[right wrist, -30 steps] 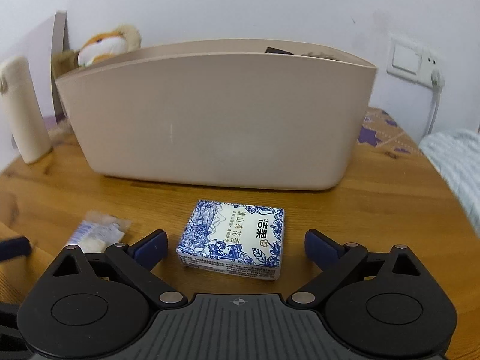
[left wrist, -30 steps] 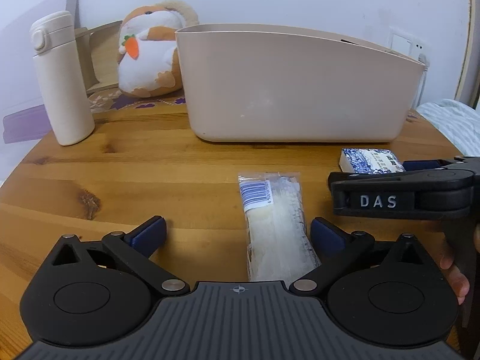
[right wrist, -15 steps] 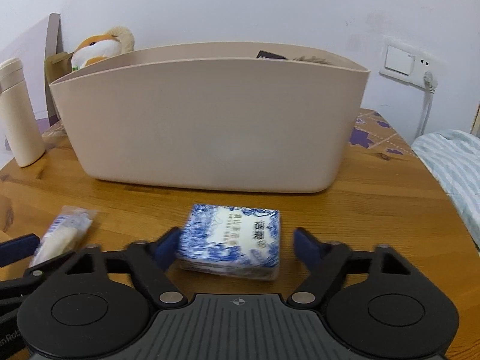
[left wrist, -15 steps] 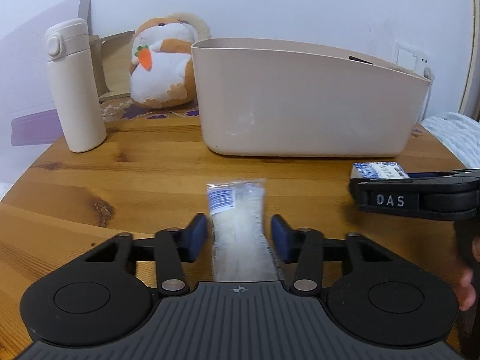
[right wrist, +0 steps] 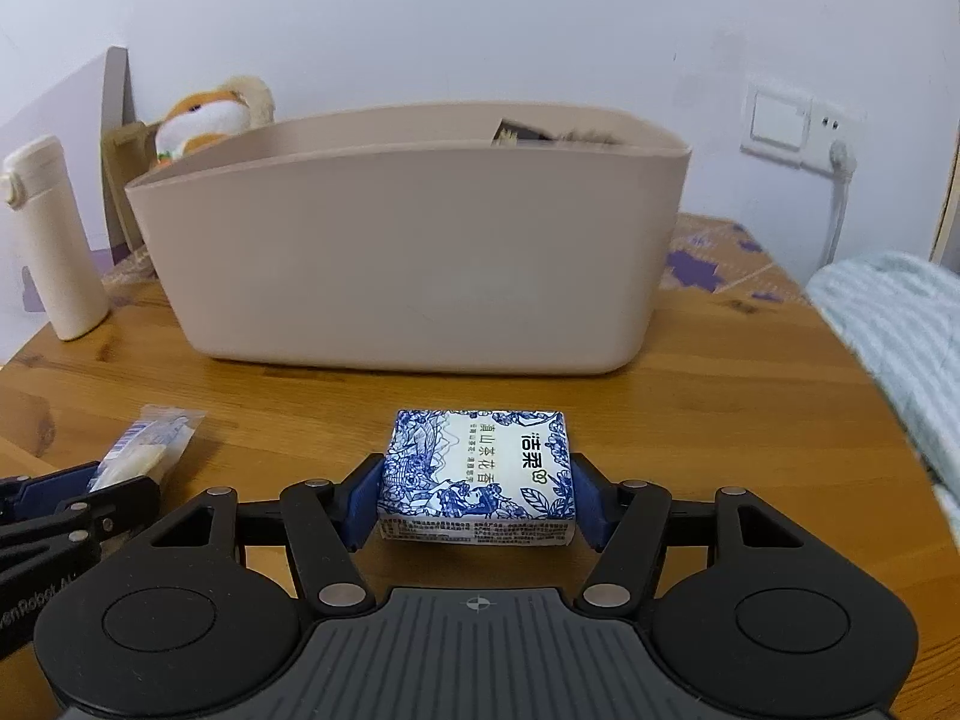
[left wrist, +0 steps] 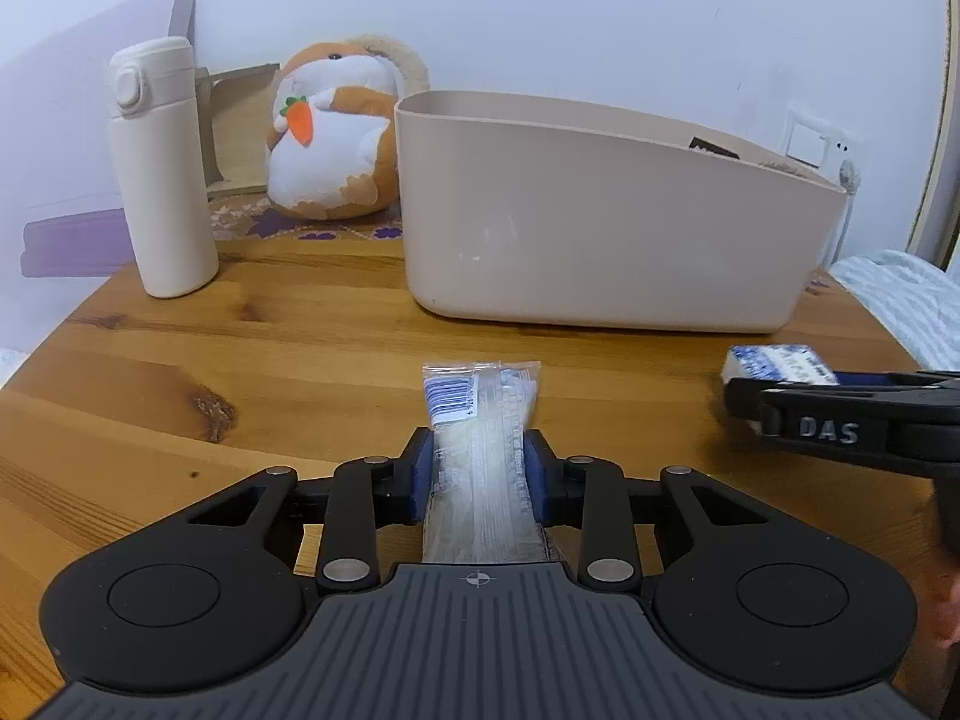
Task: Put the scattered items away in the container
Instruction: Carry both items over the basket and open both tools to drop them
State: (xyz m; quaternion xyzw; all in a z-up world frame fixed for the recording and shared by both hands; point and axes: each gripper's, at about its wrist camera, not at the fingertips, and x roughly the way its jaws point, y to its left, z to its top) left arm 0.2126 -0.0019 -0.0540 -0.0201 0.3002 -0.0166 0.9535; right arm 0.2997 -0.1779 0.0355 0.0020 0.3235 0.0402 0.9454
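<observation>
**Two grips, two ways to drop**

The left gripper (left wrist: 478, 477) has just squeezed shut on the clear packet (left wrist: 480, 450). The right gripper (right wrist: 477, 501) has just squeezed shut on the blue tissue pack (right wrist: 477, 474). The container (right wrist: 414, 264) sits ahead of both, on the tabletop (left wrist: 270, 360). The packet is soft and slippery, so it could slide out. The container's wall is tall, so a low lift might bump it.

A home bedroom: striped pale-blue bedding (right wrist: 888, 324) at the right edge, an orange-and-white plush hamster (left wrist: 336, 132) at upper left, and a white wall socket (right wrist: 780, 123) behind the round knotty pine table (left wrist: 300, 348).
</observation>
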